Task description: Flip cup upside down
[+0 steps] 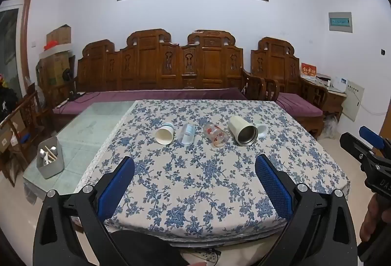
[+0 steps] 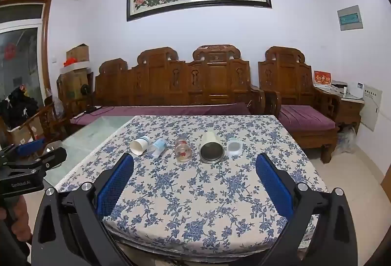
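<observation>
Several cups lie on their sides in a row on the blue-flowered tablecloth point(image 1: 195, 180): a white paper cup point(image 1: 165, 134), a clear plastic cup point(image 1: 187, 134), a glass with red flowers point(image 1: 216, 135), a cream steel-lined tumbler point(image 1: 243, 130) and a small white cup point(image 1: 261, 130). They show again in the right wrist view: paper cup point(image 2: 139, 145), clear cup point(image 2: 157, 146), flowered glass point(image 2: 182, 149), tumbler point(image 2: 211, 147), small cup point(image 2: 233, 146). My left gripper point(image 1: 195, 169) is open and empty, short of the row. My right gripper point(image 2: 195, 169) is open and empty, also short of it.
A grey box with utensils point(image 1: 50, 159) stands on the bare glass tabletop point(image 1: 92, 126) at the left. A carved wooden sofa point(image 1: 166, 70) with purple cushions runs behind the table. The right gripper's body shows at the left wrist view's right edge point(image 1: 366, 151).
</observation>
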{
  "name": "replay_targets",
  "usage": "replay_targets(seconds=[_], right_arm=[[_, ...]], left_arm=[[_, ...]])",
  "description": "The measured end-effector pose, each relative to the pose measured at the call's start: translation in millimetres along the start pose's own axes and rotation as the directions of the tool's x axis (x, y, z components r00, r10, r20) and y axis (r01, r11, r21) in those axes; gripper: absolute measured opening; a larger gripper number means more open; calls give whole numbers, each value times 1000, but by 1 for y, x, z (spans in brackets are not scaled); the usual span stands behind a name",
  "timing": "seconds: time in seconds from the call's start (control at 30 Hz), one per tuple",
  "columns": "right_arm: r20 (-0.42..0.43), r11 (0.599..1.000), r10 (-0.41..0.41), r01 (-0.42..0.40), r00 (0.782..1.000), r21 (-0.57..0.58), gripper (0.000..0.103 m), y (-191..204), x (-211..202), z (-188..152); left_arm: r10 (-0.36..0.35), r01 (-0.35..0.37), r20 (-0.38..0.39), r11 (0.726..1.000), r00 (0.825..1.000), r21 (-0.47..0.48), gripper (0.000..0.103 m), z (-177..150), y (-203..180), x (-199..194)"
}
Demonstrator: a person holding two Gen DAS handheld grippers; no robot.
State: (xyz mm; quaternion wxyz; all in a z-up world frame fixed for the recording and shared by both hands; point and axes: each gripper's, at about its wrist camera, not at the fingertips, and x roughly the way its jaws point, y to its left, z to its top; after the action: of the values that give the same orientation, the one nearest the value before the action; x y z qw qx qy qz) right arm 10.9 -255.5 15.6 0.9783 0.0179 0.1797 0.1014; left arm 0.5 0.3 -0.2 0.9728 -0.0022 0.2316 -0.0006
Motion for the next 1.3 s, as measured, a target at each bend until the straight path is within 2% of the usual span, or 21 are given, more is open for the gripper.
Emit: replay_targets(seconds=[1.3], right_arm=[[20,1000,8,-8,1000,6,100,3,-8,5]], left_arm=[[-22,22,37,1000,999,-7,95,6,-6,-10]])
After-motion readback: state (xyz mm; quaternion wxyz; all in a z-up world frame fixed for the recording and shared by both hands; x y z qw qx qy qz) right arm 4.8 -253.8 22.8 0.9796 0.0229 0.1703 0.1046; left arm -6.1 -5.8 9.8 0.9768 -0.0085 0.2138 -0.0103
